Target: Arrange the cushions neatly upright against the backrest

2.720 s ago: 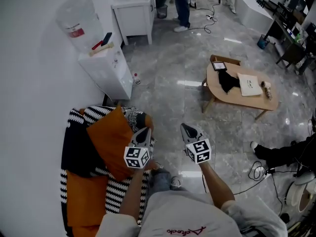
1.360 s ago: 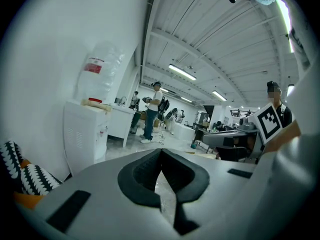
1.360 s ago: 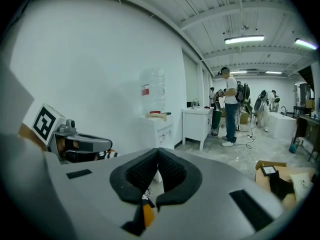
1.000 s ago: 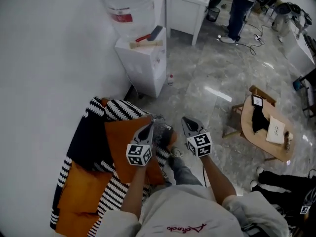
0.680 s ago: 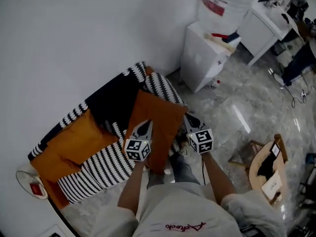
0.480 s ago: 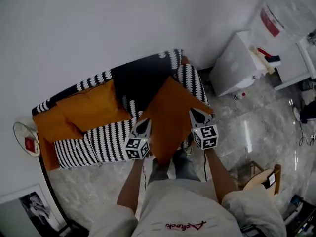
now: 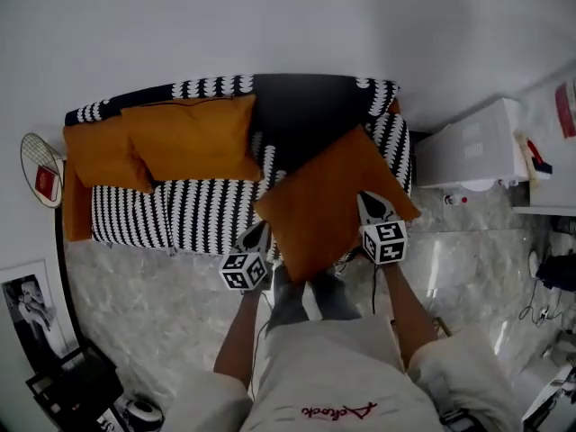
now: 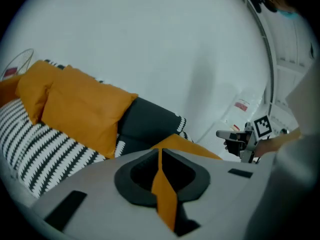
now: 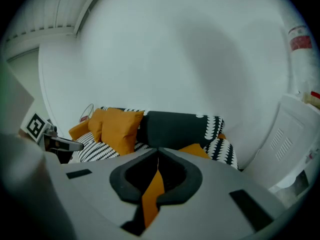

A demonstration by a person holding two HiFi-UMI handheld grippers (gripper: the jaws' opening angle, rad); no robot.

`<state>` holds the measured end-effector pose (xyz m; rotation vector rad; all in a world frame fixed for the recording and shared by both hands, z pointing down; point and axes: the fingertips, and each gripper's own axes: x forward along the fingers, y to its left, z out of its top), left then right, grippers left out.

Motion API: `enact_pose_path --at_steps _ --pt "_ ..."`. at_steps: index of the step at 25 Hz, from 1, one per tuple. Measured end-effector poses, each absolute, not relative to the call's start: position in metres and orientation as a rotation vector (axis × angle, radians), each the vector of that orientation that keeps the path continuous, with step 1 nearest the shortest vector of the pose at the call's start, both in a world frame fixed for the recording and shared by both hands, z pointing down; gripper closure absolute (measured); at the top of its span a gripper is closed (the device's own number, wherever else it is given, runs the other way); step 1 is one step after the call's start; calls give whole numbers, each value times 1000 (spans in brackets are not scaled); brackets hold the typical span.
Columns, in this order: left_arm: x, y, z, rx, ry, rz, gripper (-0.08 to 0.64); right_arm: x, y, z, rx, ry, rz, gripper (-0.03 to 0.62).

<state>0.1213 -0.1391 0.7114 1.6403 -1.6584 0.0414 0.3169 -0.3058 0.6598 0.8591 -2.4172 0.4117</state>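
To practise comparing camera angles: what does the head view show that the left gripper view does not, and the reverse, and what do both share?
Only the head view: the person's legs, the floor, the framed picture, and the held cushion's whole top face. Only the left gripper view: that cushion's orange edge pinched between the left gripper's shut jaws. Both: the striped sofa, two orange cushions against its backrest, and the right gripper.

orange cushions [image 7: 335, 201], black-and-white sofa [image 7: 193, 216] (zigzag stripes)
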Motion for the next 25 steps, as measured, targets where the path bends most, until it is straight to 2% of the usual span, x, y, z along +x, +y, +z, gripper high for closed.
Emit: enact_pose_path --at_steps 2,3,4,5,7,10,18,25 --pt "122 -132 740 1563 -1604 10 520 323 -309 679 817 -2355 428 563" --pt "124 -128 756 1523 -1570 3 476 327 -313 691 790 -2321 446 559" --pt "126 -124 773 1479 -1536 -1 335 331 -316 704 761 -2285 463 448" --pt "129 -120 791 1435 -1507 0 283 336 -321 718 735 -2245 477 339" --pt "131 -113 827 1350 -1465 16 237 349 -336 743 722 -2161 482 269" --pt "140 -94 875 1222 -1408 27 215 371 -355 773 752 -2050 498 213" --pt "148 -82 952 1056 -1316 99 195 384 -406 838 677 -1783 493 153" --pt "168 -90 980 1045 -1225 100 189 383 -411 858 626 -1717 551 153"
